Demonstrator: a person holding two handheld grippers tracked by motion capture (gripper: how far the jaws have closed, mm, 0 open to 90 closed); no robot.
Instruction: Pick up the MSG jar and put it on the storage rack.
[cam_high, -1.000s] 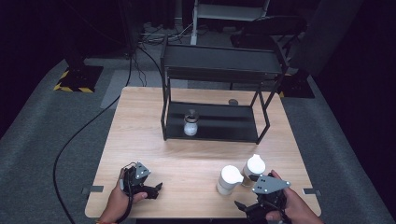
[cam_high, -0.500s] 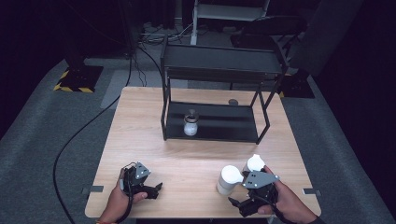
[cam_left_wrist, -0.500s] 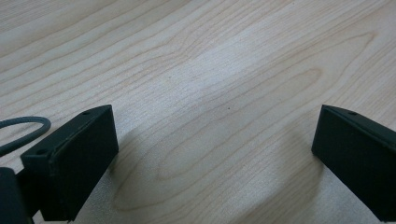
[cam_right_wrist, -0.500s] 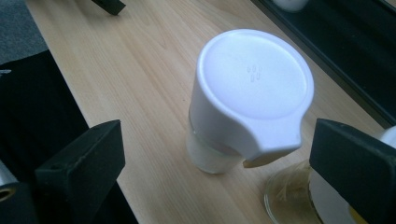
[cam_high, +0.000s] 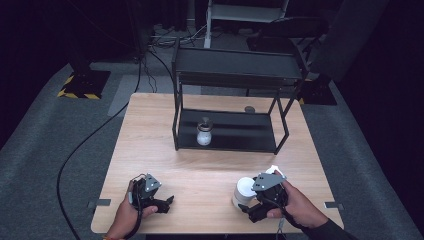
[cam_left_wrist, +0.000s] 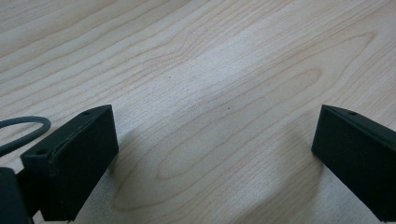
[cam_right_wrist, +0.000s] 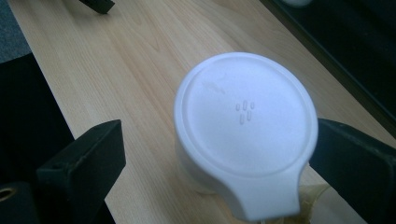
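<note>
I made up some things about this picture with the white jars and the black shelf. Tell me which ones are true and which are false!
1. A white-lidded jar stands between the right gripper's open jaws. True; the left jaw is clearly apart from it.
2. The left gripper is holding a jar. False: its jaws are open, with just bare wooden table between them.
3. A small jar stands on the bottom level of the black shelf. True.
4. The jar by the right gripper is lying on its side. False: it stands upright, lid on top.
5. The table is made of glass. False: it is light wood.
</note>
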